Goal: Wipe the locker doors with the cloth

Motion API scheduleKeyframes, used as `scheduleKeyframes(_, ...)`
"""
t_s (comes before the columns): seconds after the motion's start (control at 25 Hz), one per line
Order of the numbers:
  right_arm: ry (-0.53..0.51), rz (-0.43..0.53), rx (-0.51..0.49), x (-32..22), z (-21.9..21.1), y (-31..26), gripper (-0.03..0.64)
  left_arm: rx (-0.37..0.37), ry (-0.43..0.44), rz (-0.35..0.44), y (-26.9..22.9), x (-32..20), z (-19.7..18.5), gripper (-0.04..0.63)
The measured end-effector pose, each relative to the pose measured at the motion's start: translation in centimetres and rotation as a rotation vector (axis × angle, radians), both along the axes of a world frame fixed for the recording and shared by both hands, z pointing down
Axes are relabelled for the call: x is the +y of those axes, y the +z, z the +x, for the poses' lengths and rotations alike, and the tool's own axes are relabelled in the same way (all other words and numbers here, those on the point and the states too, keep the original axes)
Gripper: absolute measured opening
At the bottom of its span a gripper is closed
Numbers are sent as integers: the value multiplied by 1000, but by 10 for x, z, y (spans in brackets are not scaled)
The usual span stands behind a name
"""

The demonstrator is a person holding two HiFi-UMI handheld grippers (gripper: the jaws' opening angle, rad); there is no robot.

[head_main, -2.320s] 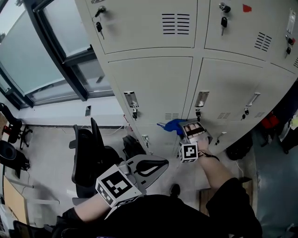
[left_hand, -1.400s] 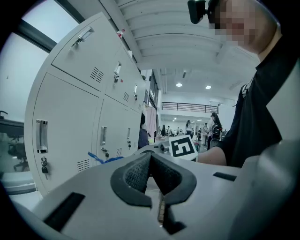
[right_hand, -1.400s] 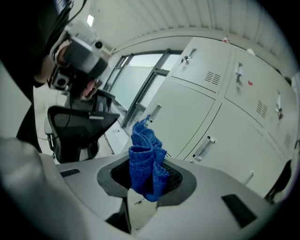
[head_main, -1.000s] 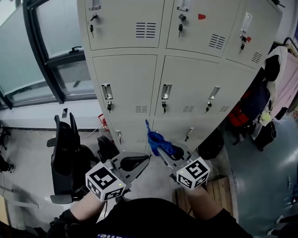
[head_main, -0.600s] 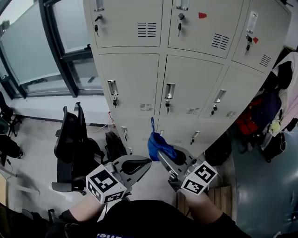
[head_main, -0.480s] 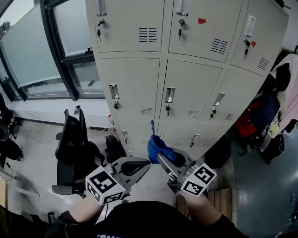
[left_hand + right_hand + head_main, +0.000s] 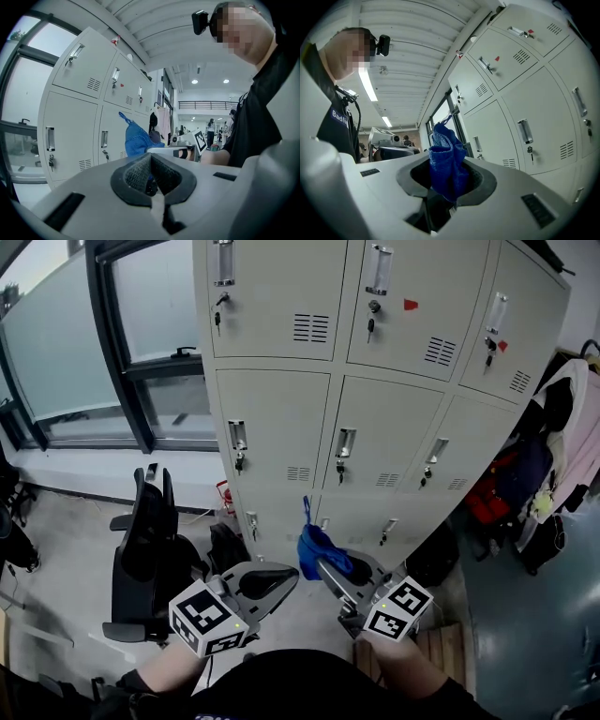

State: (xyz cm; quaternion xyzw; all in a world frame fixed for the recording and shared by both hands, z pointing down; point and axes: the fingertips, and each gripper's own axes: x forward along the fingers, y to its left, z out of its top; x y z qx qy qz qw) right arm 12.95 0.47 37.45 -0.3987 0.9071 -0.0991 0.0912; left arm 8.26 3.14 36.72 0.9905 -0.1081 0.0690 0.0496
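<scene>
Right tongs: clamped on blue cloth, bunched above tips | left tongs: closed, empty | locker doors: ahead, apart from cloth | step: approach, likely | next: press cloth flat on door.

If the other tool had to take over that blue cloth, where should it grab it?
Probably the loose, bunched top of the blue cloth, coming in from the left tool side. The cloth's lower end is pinched in the right tool, while its top stands free above those jaws, so there is slack to close on.
</scene>
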Motion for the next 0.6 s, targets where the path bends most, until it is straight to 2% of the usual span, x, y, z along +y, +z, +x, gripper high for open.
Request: scheduleKeyframes(0.6,8,-15,-2,3,-24,2,103,7,7,-9,2,6,-23,8)
